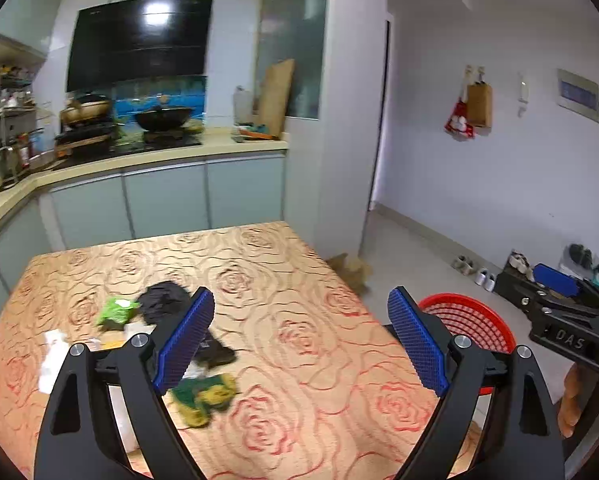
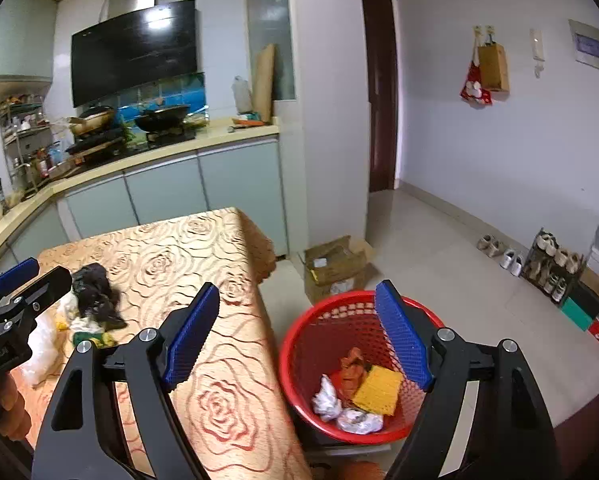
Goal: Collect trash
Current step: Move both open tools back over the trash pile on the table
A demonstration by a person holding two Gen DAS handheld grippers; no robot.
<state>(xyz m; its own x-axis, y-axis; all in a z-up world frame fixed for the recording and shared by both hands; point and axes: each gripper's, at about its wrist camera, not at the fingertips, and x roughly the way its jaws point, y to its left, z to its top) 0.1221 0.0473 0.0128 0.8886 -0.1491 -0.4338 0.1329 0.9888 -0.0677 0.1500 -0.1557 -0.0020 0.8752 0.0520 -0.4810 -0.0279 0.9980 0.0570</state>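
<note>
Tongs on both sides stand wide with nothing between the blue pads: the left tongs (image 1: 299, 340) hang over the rose-patterned counter (image 1: 299, 392), the right tongs (image 2: 299, 336) straddle the counter's right edge and the red basket (image 2: 299, 344) that stands on the floor just beside that edge. In the basket lie a yellow waffle-textured piece (image 2: 379, 390), an orange crumpled scrap (image 2: 353, 368) and two white crumpled wads (image 2: 339, 408), all touching one another at the bottom. On the counter, toward its left edge, the remaining trash sits in a loose cluster: nearest, a green-and-yellow wrapper (image 1: 207, 398); just beyond it a black crumpled bag (image 1: 167, 300) with a dark piece (image 1: 215, 350) trailing toward the near side; beside that a bright green wrapper (image 1: 115, 310); and white paper scraps (image 1: 53, 354) closest to the left edge. The far half of the counter carries nothing but its cloth. Past the counter's far right corner an open cardboard box (image 2: 333, 266) rests on the floor tiles. Farther back a kitchen worktop holds a dark wok (image 1: 163, 116) on the hob beneath a black range hood (image 1: 139, 42), and shoes (image 2: 511, 262) line the right-hand wall.
</note>
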